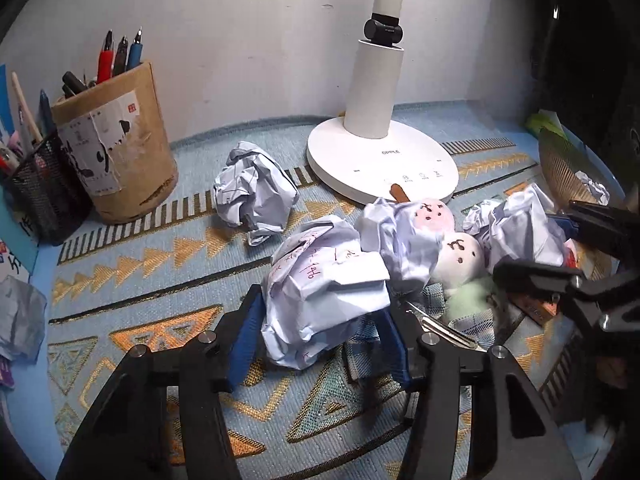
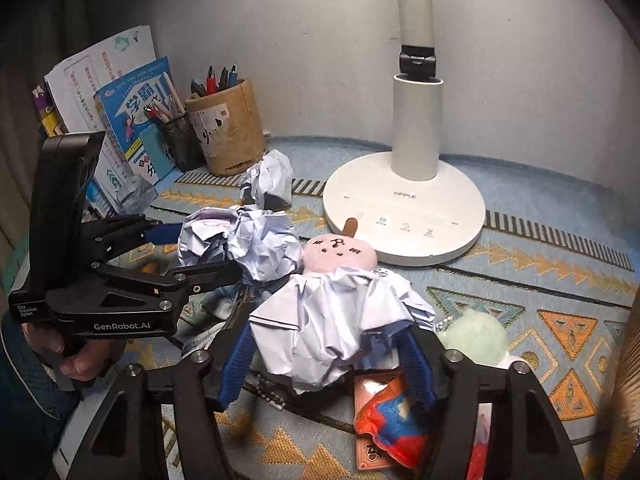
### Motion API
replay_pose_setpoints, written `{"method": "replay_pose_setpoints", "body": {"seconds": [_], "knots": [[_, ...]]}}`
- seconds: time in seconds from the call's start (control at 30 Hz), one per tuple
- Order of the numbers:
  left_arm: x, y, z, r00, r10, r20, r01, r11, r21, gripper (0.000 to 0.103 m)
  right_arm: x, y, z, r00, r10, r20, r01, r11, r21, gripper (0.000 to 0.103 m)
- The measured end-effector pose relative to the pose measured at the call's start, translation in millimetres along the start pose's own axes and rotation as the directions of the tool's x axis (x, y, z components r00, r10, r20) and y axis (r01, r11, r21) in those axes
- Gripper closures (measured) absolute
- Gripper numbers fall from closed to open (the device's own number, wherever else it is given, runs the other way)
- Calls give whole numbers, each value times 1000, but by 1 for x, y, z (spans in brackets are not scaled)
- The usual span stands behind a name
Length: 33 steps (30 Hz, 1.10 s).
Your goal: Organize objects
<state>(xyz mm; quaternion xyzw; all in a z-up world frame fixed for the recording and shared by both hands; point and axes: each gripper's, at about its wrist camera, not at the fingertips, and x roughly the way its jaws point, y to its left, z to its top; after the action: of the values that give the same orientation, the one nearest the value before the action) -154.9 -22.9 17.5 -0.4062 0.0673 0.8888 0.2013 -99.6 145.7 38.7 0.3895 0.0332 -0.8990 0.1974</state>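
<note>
Patterned mat, lamp at rear | left gripper clamps paper ball | right gripper clamps paper wad

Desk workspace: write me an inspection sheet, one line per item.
Surface: patterned woven mat covering the desk, against a pale wall.
Job's things: crumpled paper balls; one between the left gripper's blue pads, one between the right gripper's pads, one loose paper ball near the lamp base.
Clutter: plush doll, green plush, red-blue wrapper, woven basket holding paper.
Grippers: both closed on paper.
Cables: nothing seen.
Surroundings: cardboard pen holder, mesh pen cup, leaning books.
</note>
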Motion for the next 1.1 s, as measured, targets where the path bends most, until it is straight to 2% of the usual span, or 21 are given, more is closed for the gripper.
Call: {"method": "replay_pose_setpoints", "body": {"seconds": [0.13, 0.2, 0.33, 0.43, 0.57, 0.67, 0.73, 0.8, 0.87, 0.93, 1.03, 1.1], "knots": [[-18, -2, -1, 999, 24, 44, -24, 1000, -8, 59, -11, -7, 1, 998, 46, 35, -48, 998, 49, 56], [-37, 0, 1, 996, 38, 80, -36, 999, -32, 59, -28, -8, 5, 995, 57, 85, -62, 996, 59, 57], [-93, -4, -2, 983, 87, 162, -76, 994, -75, 59, -91, -8, 7, 974, 90, 207, -102, 994, 47, 57], [-136, -28, -26, 974, 67, 217, -45, 994, -104, 59, -140, -9, -13, 966, 75, 246, -85, 996, 29, 56], [-153, -78, -59, 973, 30, 228, -1, 992, -125, 59, -175, -12, -60, 978, 4, 208, -12, 999, 34, 56], [-143, -110, -80, 977, -18, 214, 52, 986, -158, 59, -177, -12, -90, 990, -99, 98, 97, 995, 20, 56], [-126, -127, -90, 982, -17, 188, 47, 987, -156, 59, -167, -10, -104, 979, -201, 5, 201, 979, -21, 56], [-110, -139, -94, 988, -22, 154, 47, 986, -158, 59, -156, -6, -116, 957, -281, -69, 276, 959, -65, 55], [-101, -146, -96, 989, -21, 146, 46, 985, -167, 59, -148, -6, -124, 961, -254, -110, 248, 966, -68, 55], [-97, -149, -96, 990, 8, 139, 15, 986, -166, 59, -147, -12, -132, 978, -167, -124, 166, 986, -13, 51], [-93, -146, -99, 992, 8, 126, 15, 984, -177, 59, -150, -24, -138, 995, -35, -89, 42, 996, 77, 40], [-93, -145, -102, 993, 1, 121, 22, 981, -190, 58, -156, -32, -143, 998, 18, -53, -11, 992, 123, 33]]}}
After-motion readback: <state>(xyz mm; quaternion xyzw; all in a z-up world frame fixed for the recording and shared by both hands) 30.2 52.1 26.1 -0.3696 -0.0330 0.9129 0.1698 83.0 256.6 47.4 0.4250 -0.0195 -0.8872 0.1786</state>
